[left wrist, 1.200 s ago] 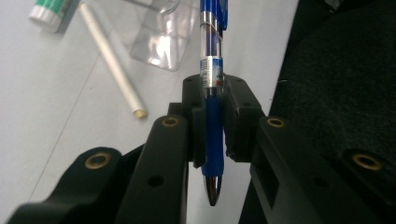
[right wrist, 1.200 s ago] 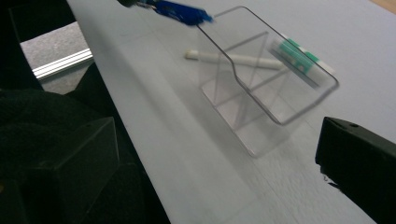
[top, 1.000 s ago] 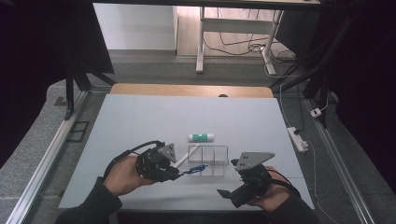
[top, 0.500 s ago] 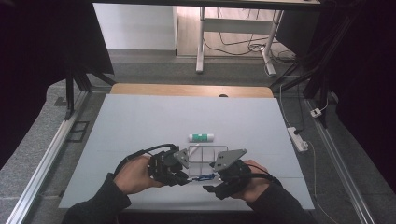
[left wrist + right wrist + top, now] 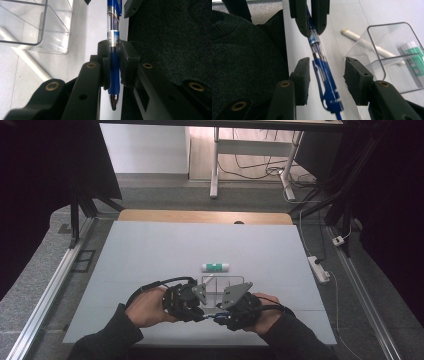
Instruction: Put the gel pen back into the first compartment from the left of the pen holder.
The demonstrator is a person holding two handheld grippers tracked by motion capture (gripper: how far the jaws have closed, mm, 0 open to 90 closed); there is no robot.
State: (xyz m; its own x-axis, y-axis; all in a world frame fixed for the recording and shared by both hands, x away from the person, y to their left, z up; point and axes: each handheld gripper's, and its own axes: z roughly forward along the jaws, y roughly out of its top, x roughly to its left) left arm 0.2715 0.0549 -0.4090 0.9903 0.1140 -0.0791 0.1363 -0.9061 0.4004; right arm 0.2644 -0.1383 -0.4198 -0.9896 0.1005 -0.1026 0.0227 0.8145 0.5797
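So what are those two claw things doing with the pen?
A person holds a gripper in each hand near the front edge of the table. The left gripper is clamped shut on a blue pen. The right gripper is open, with its jaws on either side of the pen's clip end, not squeezing it yet. It looks like a hand-over. Beside them stand a clear plastic box, a white stick and a green-and-white tube.
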